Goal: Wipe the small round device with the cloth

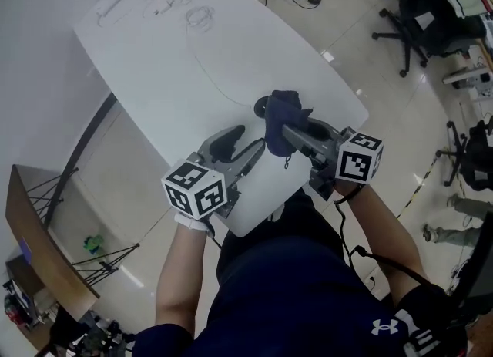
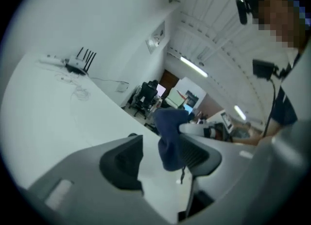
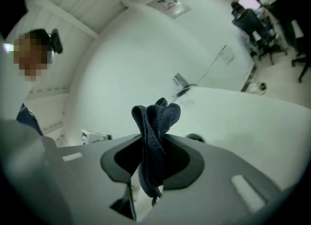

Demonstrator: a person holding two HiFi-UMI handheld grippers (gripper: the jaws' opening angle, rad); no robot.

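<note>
One left gripper (image 1: pixel 248 139), one right gripper (image 1: pixel 286 133); one cloth (image 1: pixel 282 112); one table (image 1: pixel 192 55); perhaps one device (image 1: pixel 261 106).

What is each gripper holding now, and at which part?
The right gripper pinches the bunched blue cloth around its middle; the left gripper holds nothing.

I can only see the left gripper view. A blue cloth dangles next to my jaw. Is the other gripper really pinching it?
Observer: Yes. In the right gripper view, the right gripper is shut on the cloth. The cloth bunches up above the jaws and hangs down below them.
Operator: Where's the little round thing?
Observer: The head view shows the round device lying on the table, half hidden behind the cloth.
Operator: Is my gripper close to it?
Observer: In the head view, the left gripper sits just left of the right one. Its jaws are apart and point toward the device.
</note>
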